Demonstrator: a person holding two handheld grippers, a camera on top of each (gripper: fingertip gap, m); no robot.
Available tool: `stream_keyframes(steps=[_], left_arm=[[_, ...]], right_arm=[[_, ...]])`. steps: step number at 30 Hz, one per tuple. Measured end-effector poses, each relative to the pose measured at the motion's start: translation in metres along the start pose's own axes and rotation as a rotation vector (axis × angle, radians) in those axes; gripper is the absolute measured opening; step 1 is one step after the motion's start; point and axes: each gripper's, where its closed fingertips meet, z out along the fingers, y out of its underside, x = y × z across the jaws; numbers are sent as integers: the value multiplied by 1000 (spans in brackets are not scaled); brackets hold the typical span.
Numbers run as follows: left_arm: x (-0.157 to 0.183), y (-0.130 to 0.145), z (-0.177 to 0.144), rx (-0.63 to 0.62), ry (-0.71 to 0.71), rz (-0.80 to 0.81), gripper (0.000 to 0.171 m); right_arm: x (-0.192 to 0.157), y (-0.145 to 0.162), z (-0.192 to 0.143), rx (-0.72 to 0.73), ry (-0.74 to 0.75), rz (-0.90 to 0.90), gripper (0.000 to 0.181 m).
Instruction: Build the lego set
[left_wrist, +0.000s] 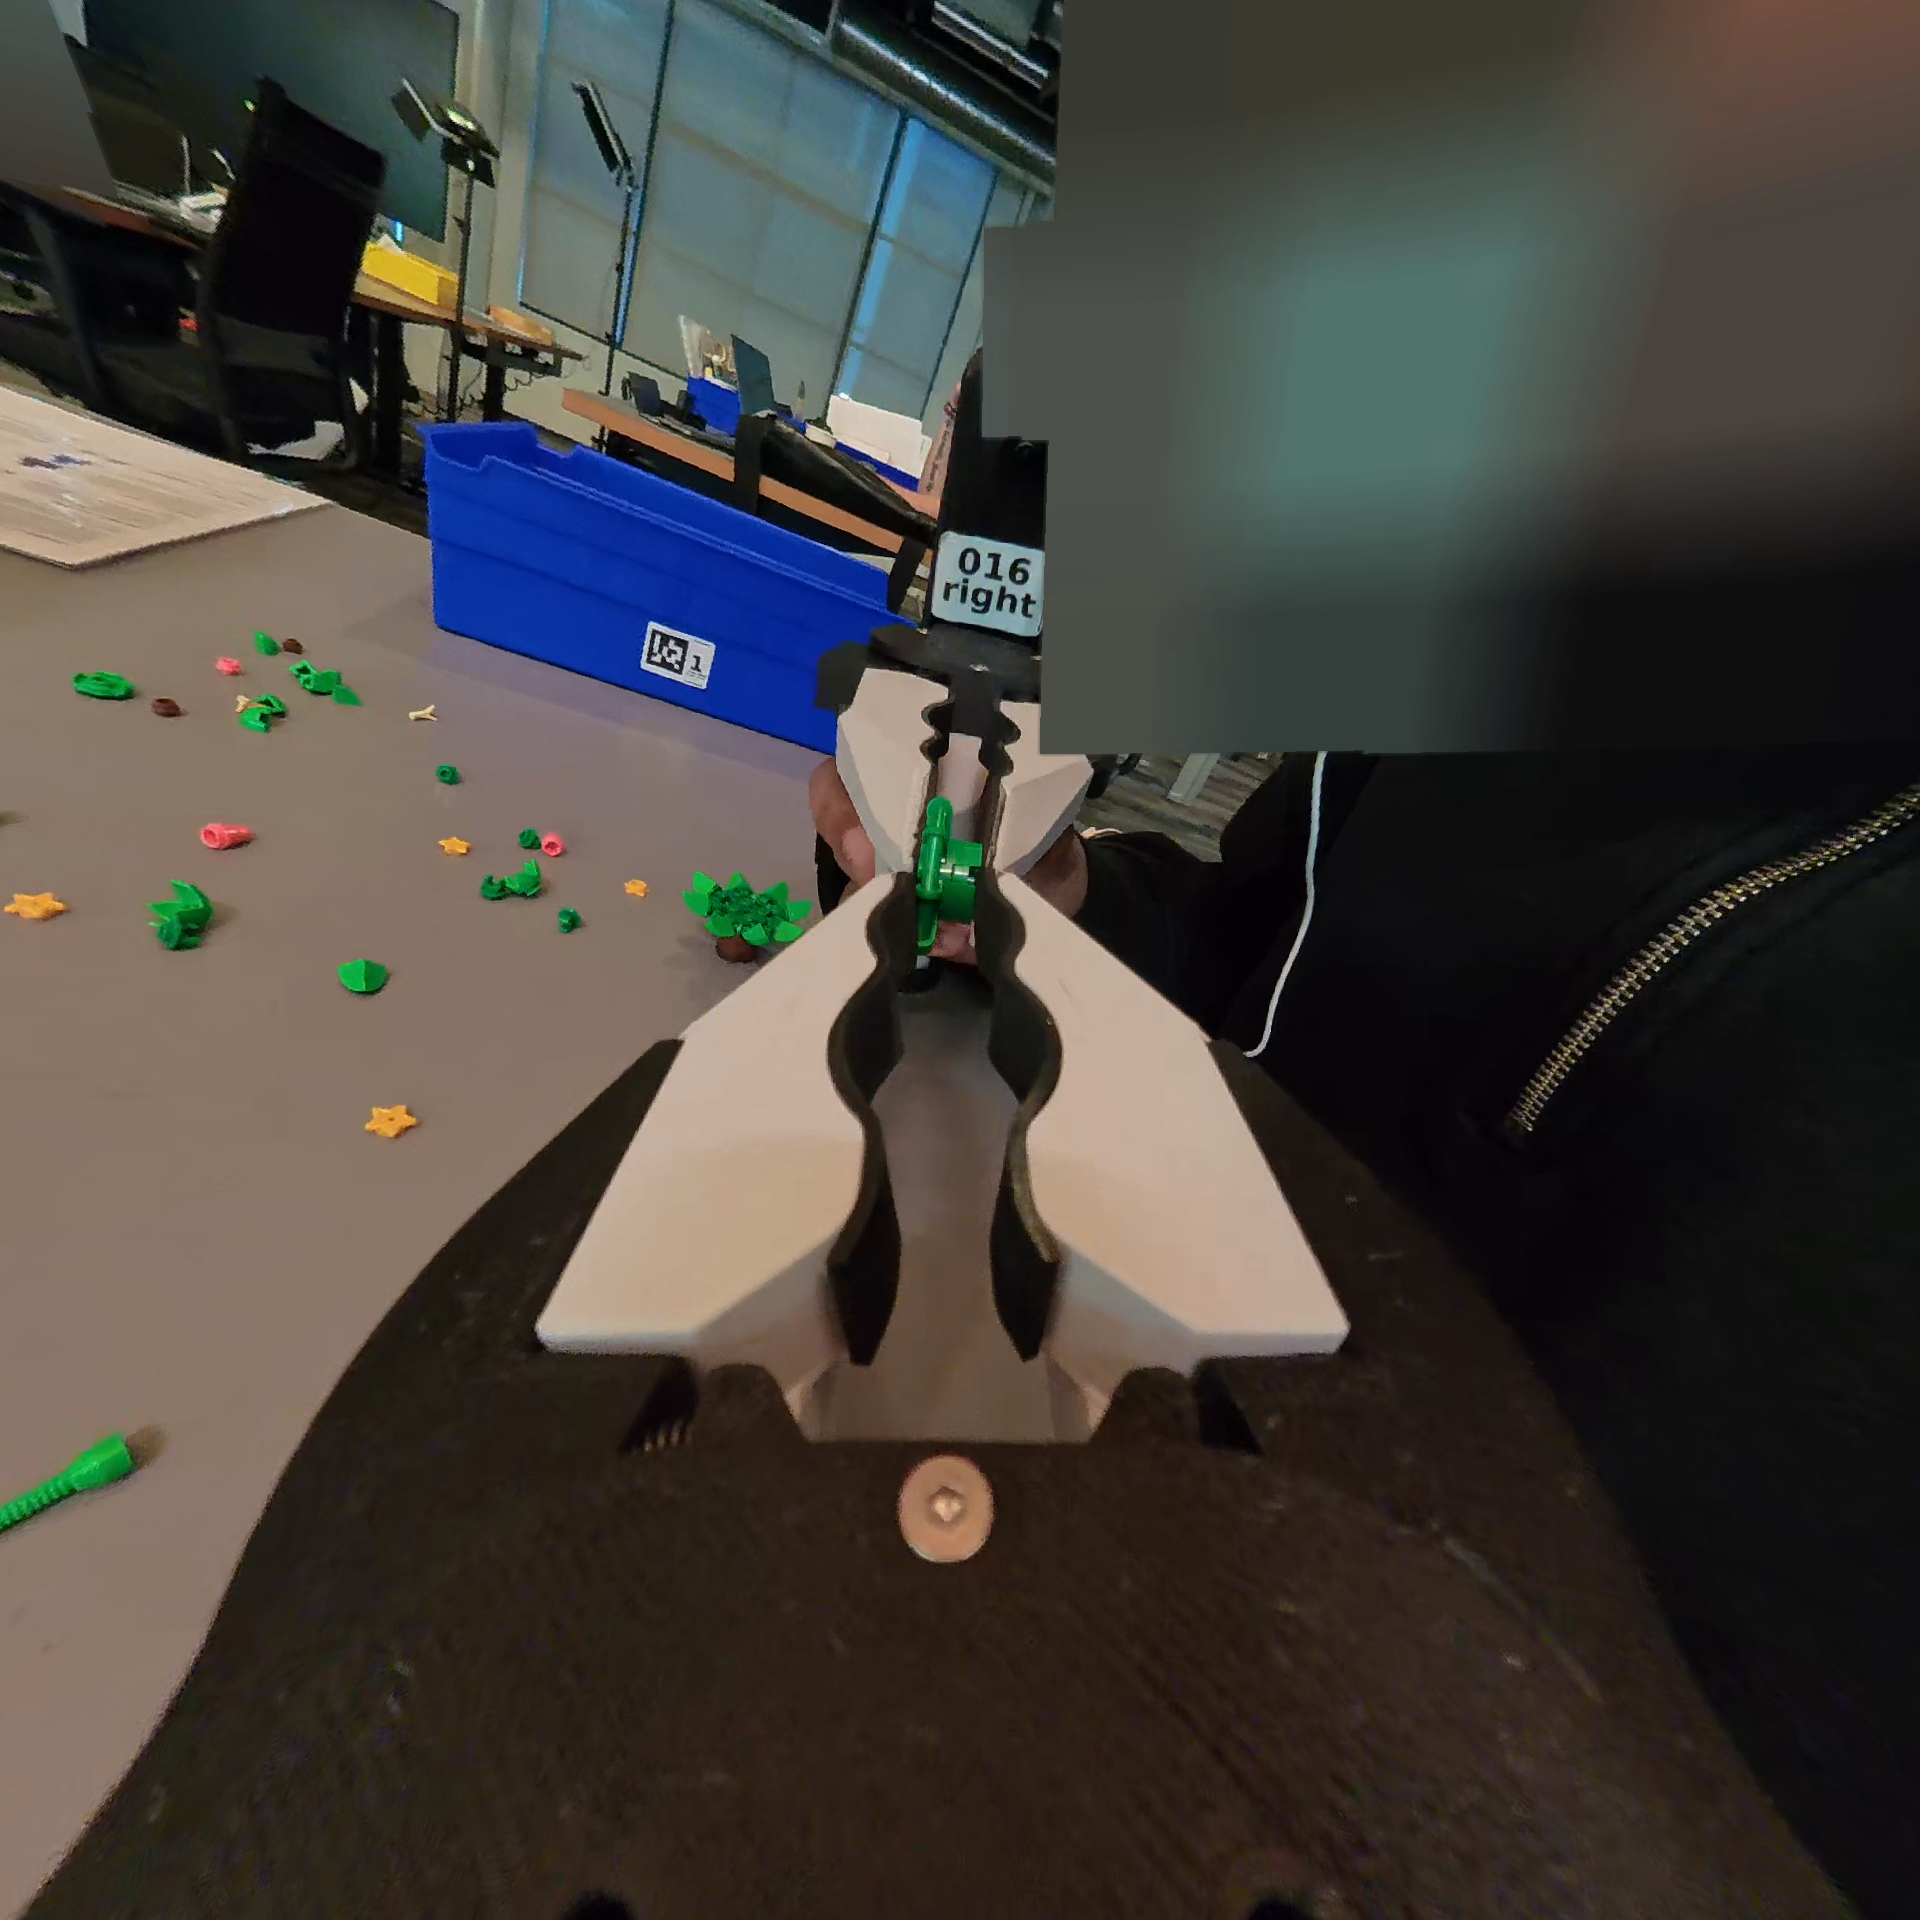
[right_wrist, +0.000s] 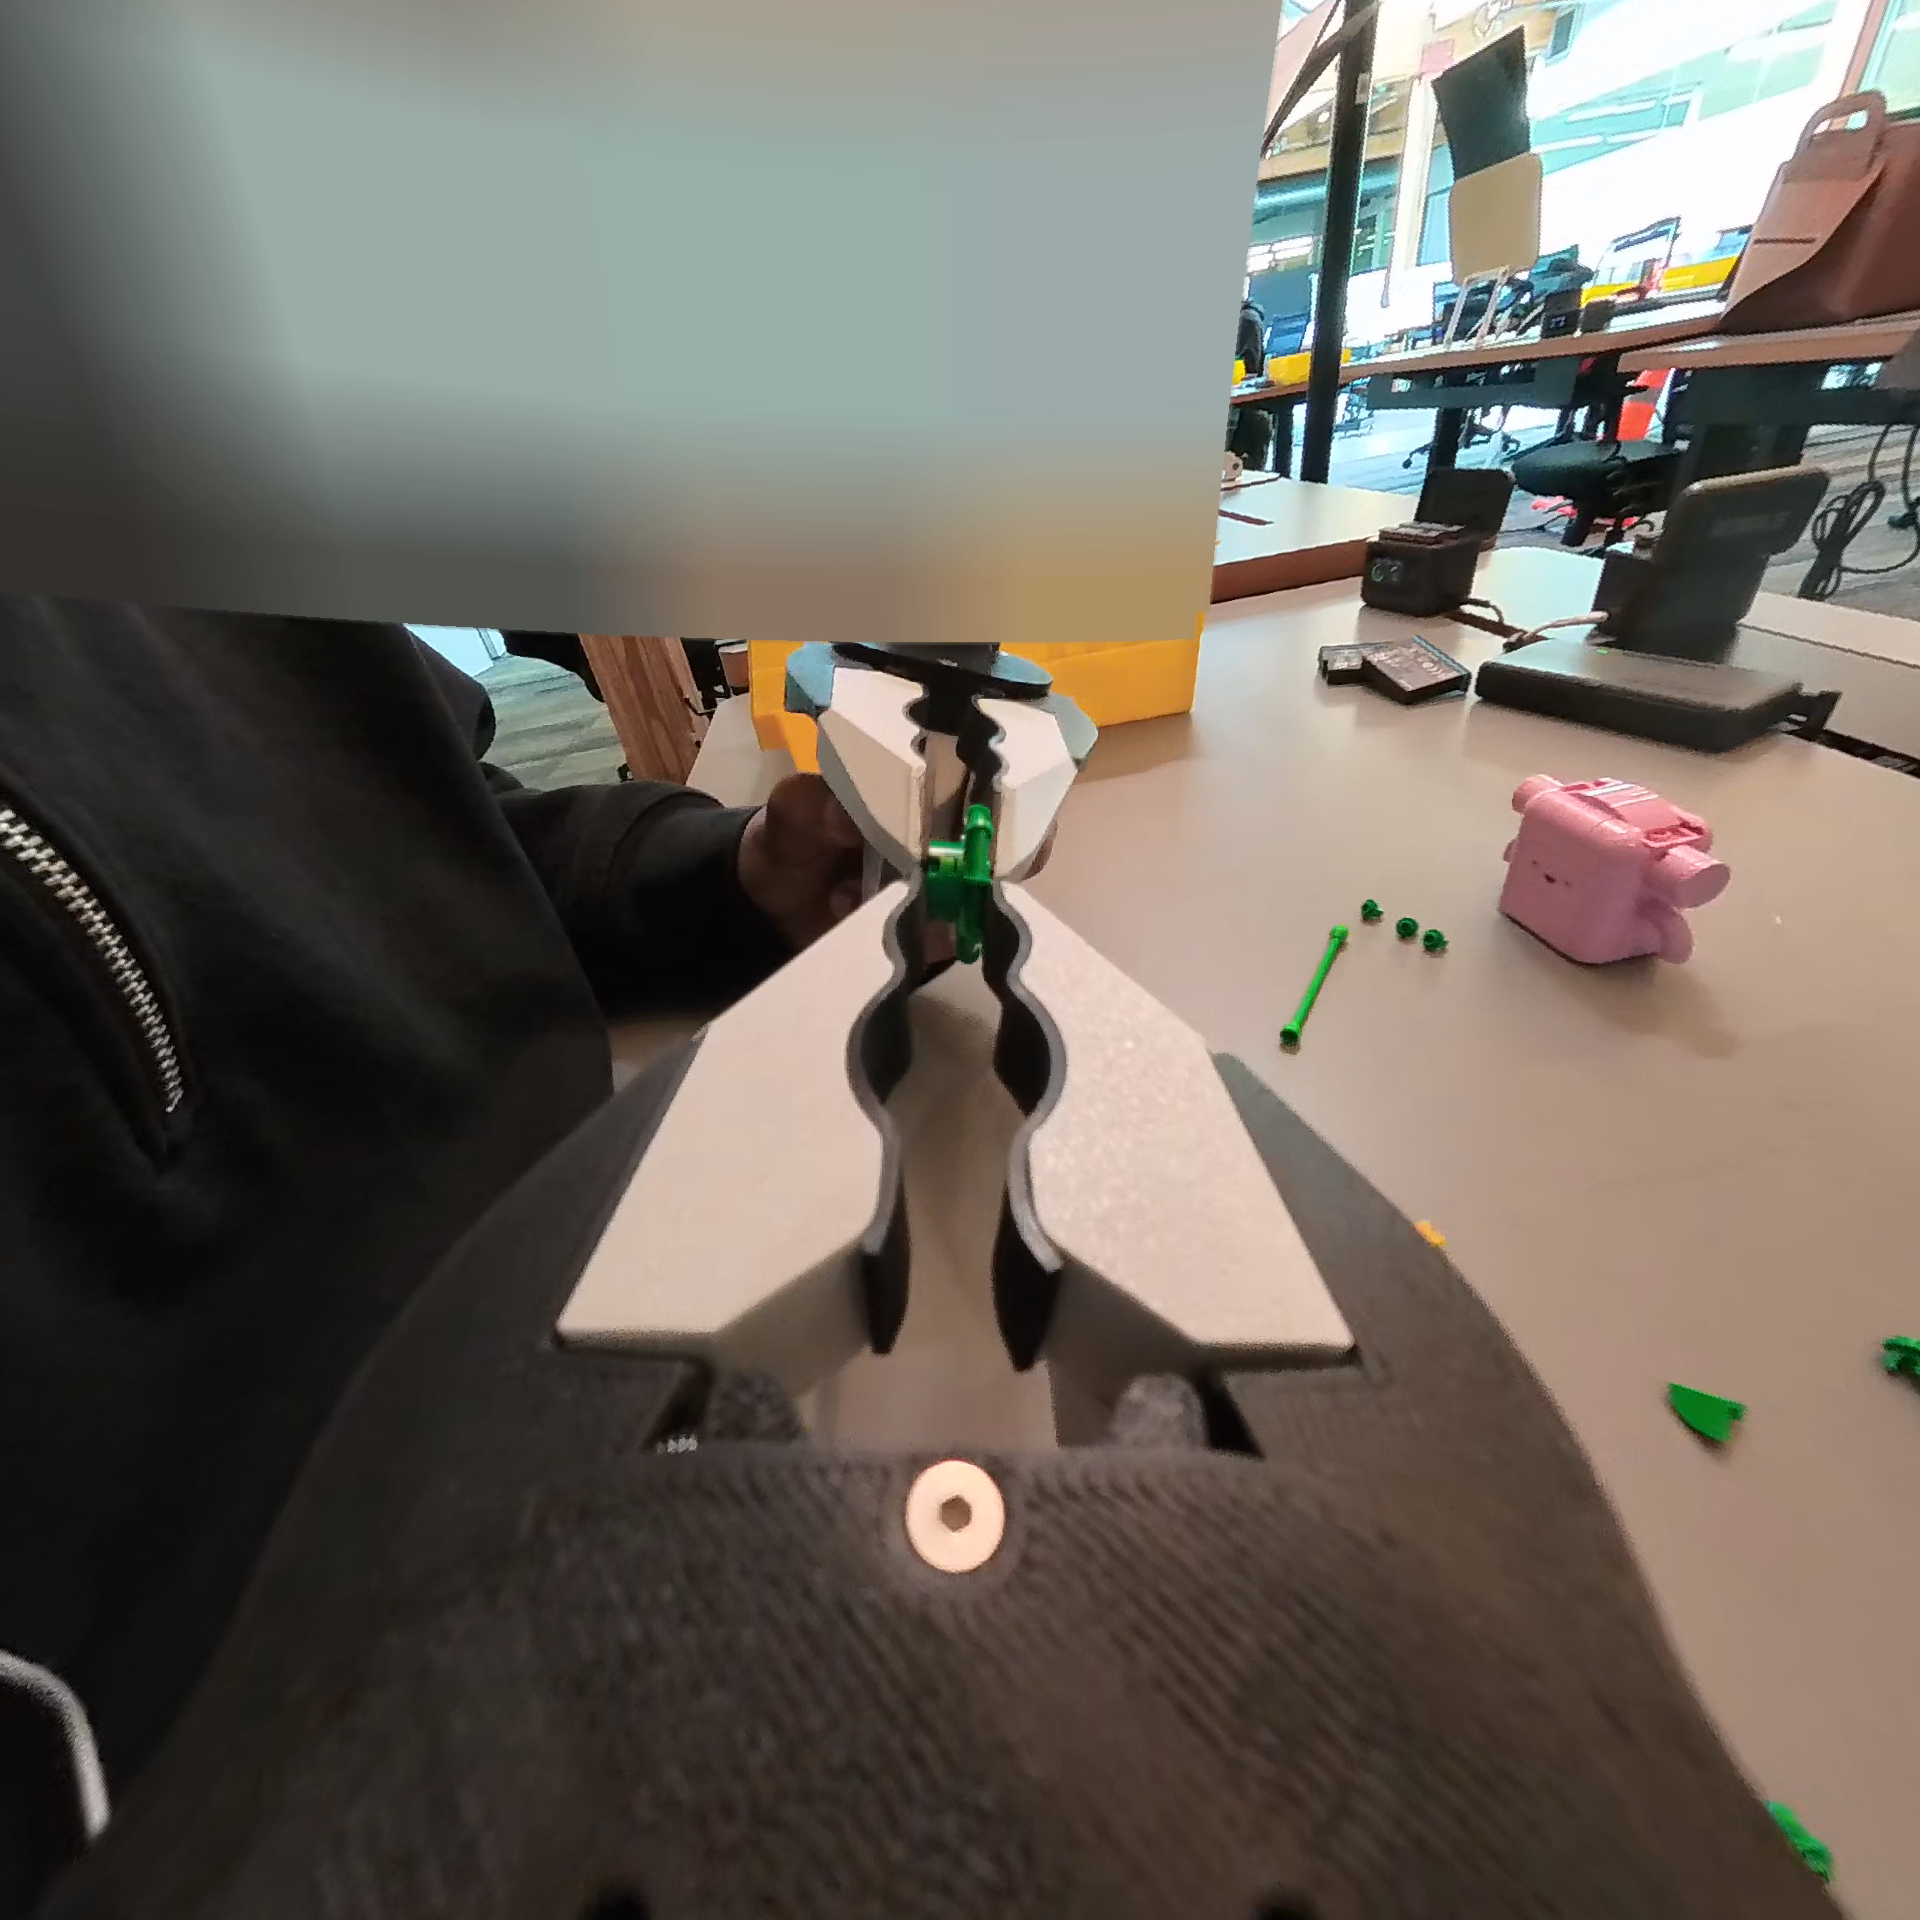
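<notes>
My left gripper (left_wrist: 940, 899) and my right gripper (right_wrist: 956, 909) face each other tip to tip above the table's near edge, in front of a person in a black zip jacket. Between the tips is a small green lego assembly (left_wrist: 948, 864), a thin stem with a round piece on it, also in the right wrist view (right_wrist: 961, 873). Both grippers are shut on it. The right gripper (left_wrist: 966, 800) shows opposite in the left wrist view, and the left gripper (right_wrist: 951, 800) in the right wrist view. A hand shows behind each far gripper.
On the grey table (left_wrist: 312, 1143) lie several loose green, pink and yellow pieces, a green leafy assembly (left_wrist: 746, 909), a blue bin (left_wrist: 623, 582) and a printed sheet (left_wrist: 125, 488). On the right side are a pink blocky figure (right_wrist: 1605, 883), a green rod (right_wrist: 1314, 987), a yellow bin (right_wrist: 1122, 675) and black devices (right_wrist: 1642, 696). Only a small space, under 4 cm, lies between the two pairs of fingers.
</notes>
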Motion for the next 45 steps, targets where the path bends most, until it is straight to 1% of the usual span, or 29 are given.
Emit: stream_keyframes(steps=[4, 6, 10, 12, 13, 16, 21, 27, 31, 37, 39, 41, 43, 45], left_arm=[[0, 1, 1, -10, -7, 4, 7], [-1, -1, 0, 1, -2, 5, 7], [-5, -3, -1, 22, -34, 42, 7], [-9, -3, -2, 22, -72, 62, 20], [-9, -3, -2, 23, -71, 67, 21], [-8, -2, -3, 13, -62, 55, 20], [-14, 1, -3, -1, -77, 30, 11], [-12, 4, -1, -10, -56, 15, 11], [-11, 9, 2, -40, -40, -1, 10], [-10, 10, 1, -47, -29, -9, 8], [-10, 14, 2, -65, -25, -12, 7], [-9, 15, 3, -76, -21, -4, 7], [-9, 15, 4, -76, -33, 16, 7], [-9, 12, 3, -59, -38, 24, 7]], right_arm=[[0, 0, -1, 1, -6, 9, 8], [1, -1, 0, 14, -6, 17, 8], [6, 0, 1, 17, 19, 9, 9], [8, 5, 1, -7, 34, 0, 9], [10, 7, 1, -19, 41, -4, 9], [10, 9, 0, -33, 46, -15, 9], [10, 9, 0, -36, 40, -25, 9], [9, 13, 0, -56, 30, -29, 9], [7, 16, 2, -74, 23, -36, 9], [11, 6, -2, -8, 32, -1, 10], [16, 2, -5, 16, 52, 10, 4], [19, 0, -9, 31, 60, 19, 4], [20, -4, -12, 59, 61, 34, 9], [20, -10, -14, 96, 49, 56, 19]])
